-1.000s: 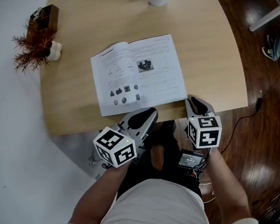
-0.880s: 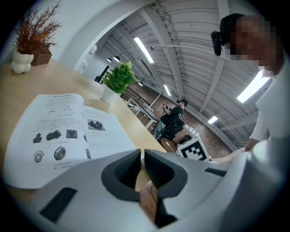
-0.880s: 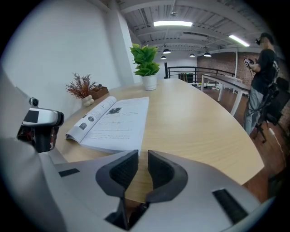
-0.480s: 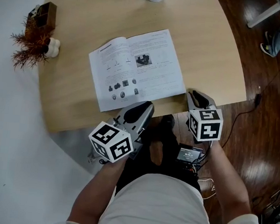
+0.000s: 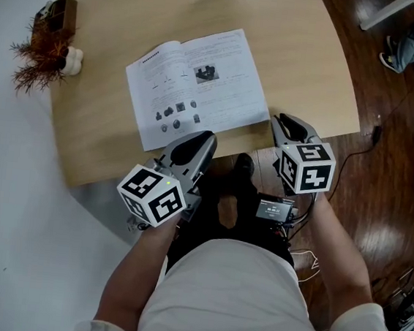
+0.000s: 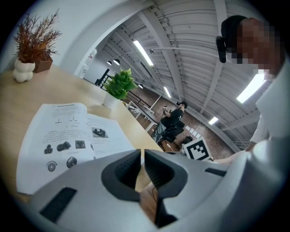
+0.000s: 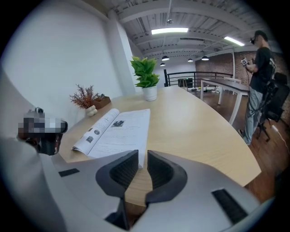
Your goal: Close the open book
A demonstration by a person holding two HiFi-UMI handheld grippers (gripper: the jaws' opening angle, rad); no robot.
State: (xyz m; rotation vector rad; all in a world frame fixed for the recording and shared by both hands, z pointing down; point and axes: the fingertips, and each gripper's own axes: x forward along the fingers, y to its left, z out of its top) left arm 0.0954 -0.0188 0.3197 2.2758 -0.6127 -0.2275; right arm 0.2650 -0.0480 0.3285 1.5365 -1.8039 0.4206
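Wood table (image 5: 313,62), open book (image 5: 197,86) ahead of closed left fingers (image 6: 125,171), barely parted right fingers (image 7: 122,171)

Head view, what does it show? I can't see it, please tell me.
An open book lies on a wooden table. A person holds the left gripper and right gripper at the table's near edge, close to the book.

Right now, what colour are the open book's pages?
The pages are white with black print; head view.

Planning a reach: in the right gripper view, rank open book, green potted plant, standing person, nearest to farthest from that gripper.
1. open book, just ahead, lower left
2. green potted plant, farther back, centre
3. standing person, background, far right
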